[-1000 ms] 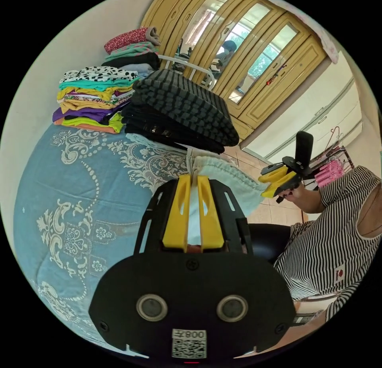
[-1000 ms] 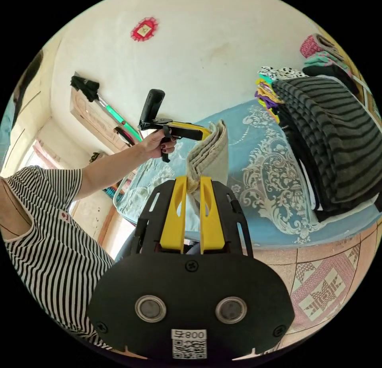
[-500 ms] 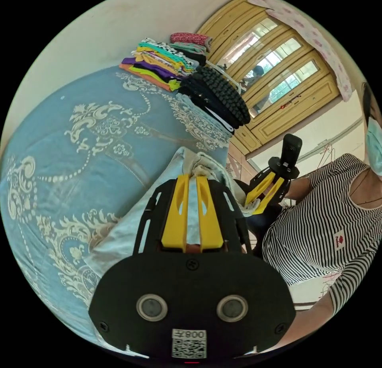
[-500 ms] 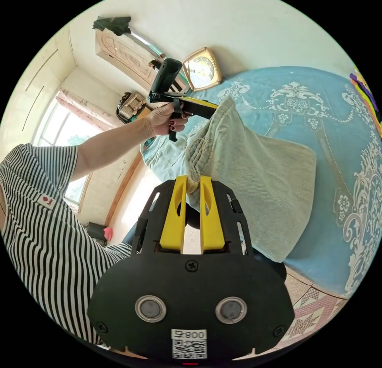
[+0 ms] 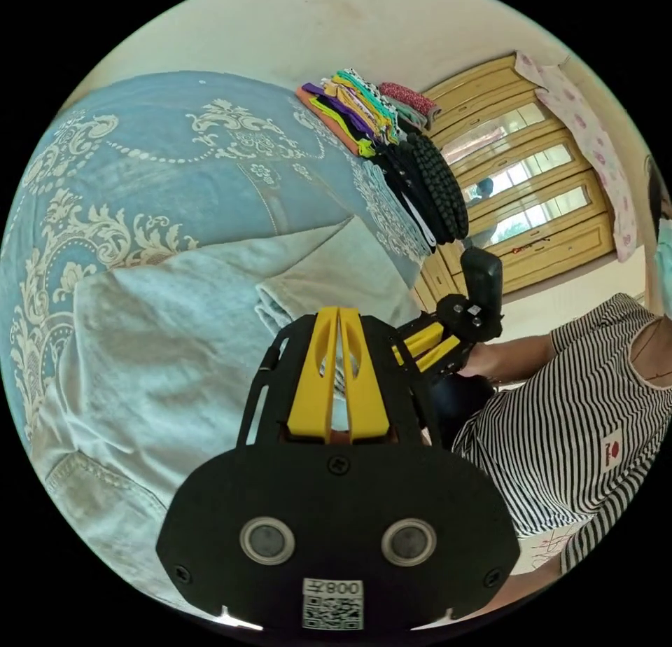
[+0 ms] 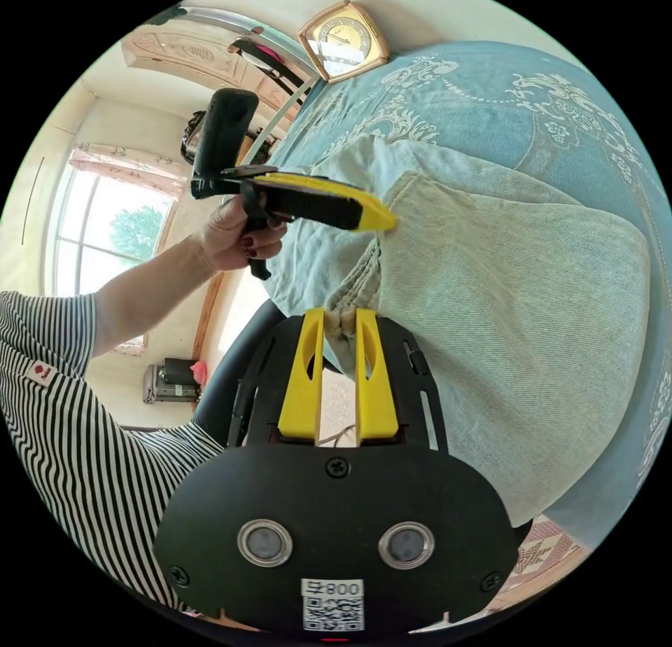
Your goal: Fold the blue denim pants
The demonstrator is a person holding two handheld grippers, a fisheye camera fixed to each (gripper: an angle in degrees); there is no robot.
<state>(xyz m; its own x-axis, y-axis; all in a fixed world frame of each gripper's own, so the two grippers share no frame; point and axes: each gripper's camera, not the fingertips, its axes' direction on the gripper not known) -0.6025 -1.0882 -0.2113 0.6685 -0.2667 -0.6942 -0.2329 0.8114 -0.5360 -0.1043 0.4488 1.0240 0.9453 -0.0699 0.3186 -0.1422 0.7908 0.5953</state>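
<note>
The pale blue denim pants (image 5: 175, 353) lie spread over the blue patterned bedcover (image 5: 175, 157), with one layer folded over on top (image 6: 518, 304). My left gripper (image 5: 339, 312) is shut on the folded edge of the pants near the bed's side. In the right gripper view the left gripper (image 6: 381, 220) sits at that same fold, held by a hand. My right gripper (image 6: 339, 316) is shut on a thick seamed edge of the pants. It appears in the left gripper view as the right gripper (image 5: 420, 346), close beside my left jaws.
Stacks of folded clothes (image 5: 357, 108) and a dark striped pile (image 5: 434, 192) sit at the bed's far end by a yellow wardrobe (image 5: 539, 185). A clock (image 6: 344, 39) leans on the wall. The person in a striped shirt (image 5: 581, 437) stands at the bedside.
Both grippers have come down toward the bed with the pants, which now lie flat on the bedcover instead of hanging bunched. The two grippers are closer together.
</note>
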